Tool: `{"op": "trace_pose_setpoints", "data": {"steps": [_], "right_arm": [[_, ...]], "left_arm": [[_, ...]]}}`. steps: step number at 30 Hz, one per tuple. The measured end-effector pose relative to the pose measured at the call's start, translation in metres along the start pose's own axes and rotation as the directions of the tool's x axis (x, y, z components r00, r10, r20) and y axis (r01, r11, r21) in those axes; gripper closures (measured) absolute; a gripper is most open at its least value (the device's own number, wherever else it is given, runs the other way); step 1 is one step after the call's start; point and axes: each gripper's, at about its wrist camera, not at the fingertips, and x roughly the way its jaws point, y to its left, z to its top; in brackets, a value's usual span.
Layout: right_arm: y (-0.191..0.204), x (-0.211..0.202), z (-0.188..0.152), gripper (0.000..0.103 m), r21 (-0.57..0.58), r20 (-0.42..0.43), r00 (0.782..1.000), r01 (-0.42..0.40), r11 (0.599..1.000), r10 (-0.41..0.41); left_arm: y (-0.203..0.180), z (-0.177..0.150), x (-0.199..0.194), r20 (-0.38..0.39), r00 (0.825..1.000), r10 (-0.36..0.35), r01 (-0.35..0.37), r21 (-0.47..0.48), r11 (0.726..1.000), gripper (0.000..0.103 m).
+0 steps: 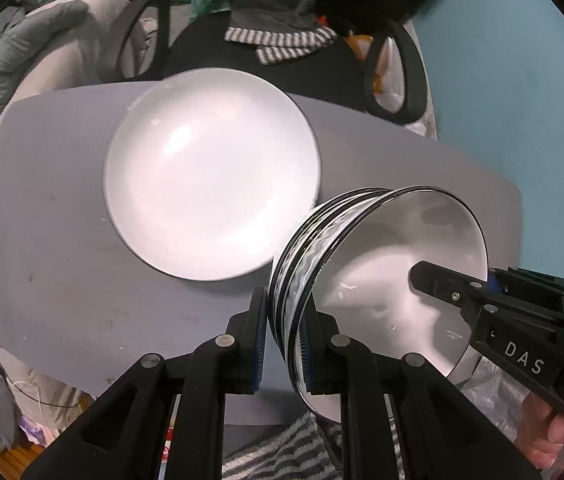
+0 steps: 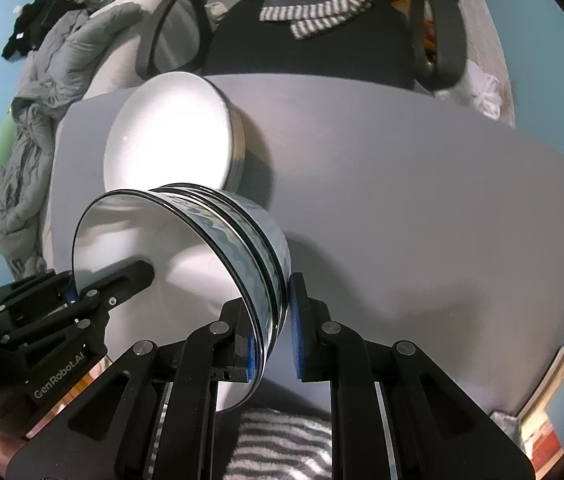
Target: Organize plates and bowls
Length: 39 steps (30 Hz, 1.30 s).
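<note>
A white bowl with black rim and wavy band point(image 1: 382, 264) point(image 2: 202, 248) is held tilted above the grey table by both grippers on opposite rims. My left gripper point(image 1: 284, 320) is shut on its wall, one finger inside, one outside; it also shows in the right wrist view point(image 2: 134, 276). My right gripper point(image 2: 270, 320) is shut on the opposite rim; its finger point(image 1: 438, 284) shows inside the bowl in the left wrist view. A large white plate point(image 1: 212, 176) point(image 2: 170, 132) lies on the table beyond the bowl, towards the far left.
The grey table point(image 1: 62, 280) point(image 2: 422, 200) has a black office chair point(image 2: 322, 32) with a striped cloth behind it. Grey bedding point(image 2: 42, 120) is piled on the left. A striped rug point(image 2: 282, 440) lies below the near edge.
</note>
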Motion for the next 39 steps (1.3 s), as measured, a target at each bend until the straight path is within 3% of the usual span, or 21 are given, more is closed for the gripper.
{"op": "trace_pose_setpoints", "data": {"steps": [11,24,39], "right_arm": [[0.044,0.004,0.035,0.089,-0.072,0.009,1.000,-0.002,0.997,0.003],[0.075,0.028,0.080,0.089,-0.084,-0.030,0.999,0.008,0.996,-0.011],[0.081,0.052,0.099,0.089,-0.078,-0.075,0.997,0.024,0.997,-0.030]], "left_arm": [[0.046,0.020,-0.012,0.040,0.999,0.014,-0.012,-0.056,0.998,0.089],[0.088,0.054,-0.001,0.019,0.999,0.028,-0.026,-0.103,0.994,0.089],[0.098,0.062,0.014,-0.006,0.999,0.046,-0.047,-0.122,0.991,0.089]]}}
